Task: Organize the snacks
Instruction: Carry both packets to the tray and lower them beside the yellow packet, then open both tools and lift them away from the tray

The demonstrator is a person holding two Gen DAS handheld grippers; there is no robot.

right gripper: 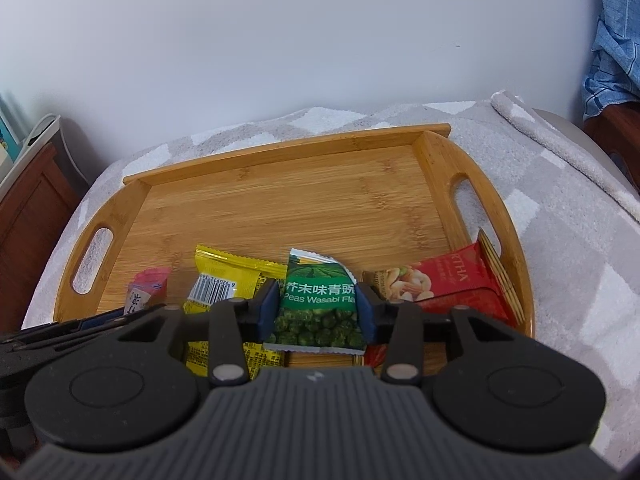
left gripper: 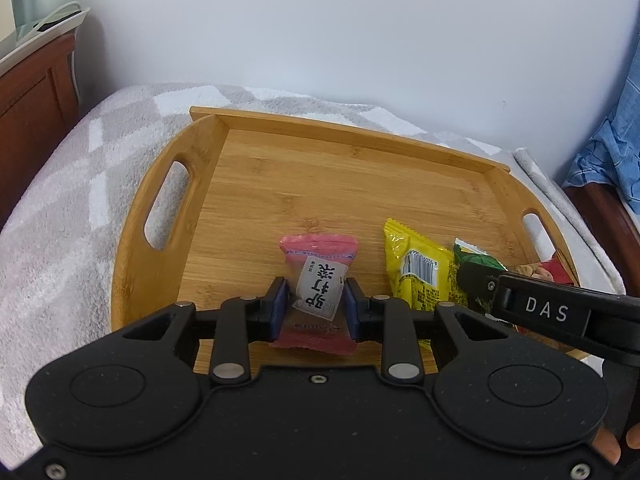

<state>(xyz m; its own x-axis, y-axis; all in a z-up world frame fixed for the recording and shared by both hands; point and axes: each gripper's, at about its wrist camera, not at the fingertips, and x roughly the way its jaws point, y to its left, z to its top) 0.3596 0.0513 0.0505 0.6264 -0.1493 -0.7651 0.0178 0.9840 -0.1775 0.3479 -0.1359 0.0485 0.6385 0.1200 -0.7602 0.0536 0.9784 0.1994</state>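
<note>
A bamboo tray [left gripper: 304, 160] with cut-out handles lies on a grey checked blanket; it also shows in the right wrist view [right gripper: 280, 192]. My left gripper [left gripper: 316, 292] is shut on a pink snack packet [left gripper: 318, 276] with a white label, over the tray's near edge. My right gripper [right gripper: 316, 300] is shut on a green wasabi peas packet [right gripper: 318, 300]. A yellow packet [left gripper: 420, 268] lies between them; it also shows in the right wrist view [right gripper: 228, 280]. A red nut bar [right gripper: 444, 280] lies at the tray's right end. The pink packet [right gripper: 146, 286] shows at left.
The blanket [left gripper: 72, 248] covers the surface around the tray. A white wall stands behind. Dark wooden furniture [left gripper: 32, 96] is at the left, and blue cloth [left gripper: 616, 148] over wood at the right. The right gripper's black body [left gripper: 560, 312] reaches into the left wrist view.
</note>
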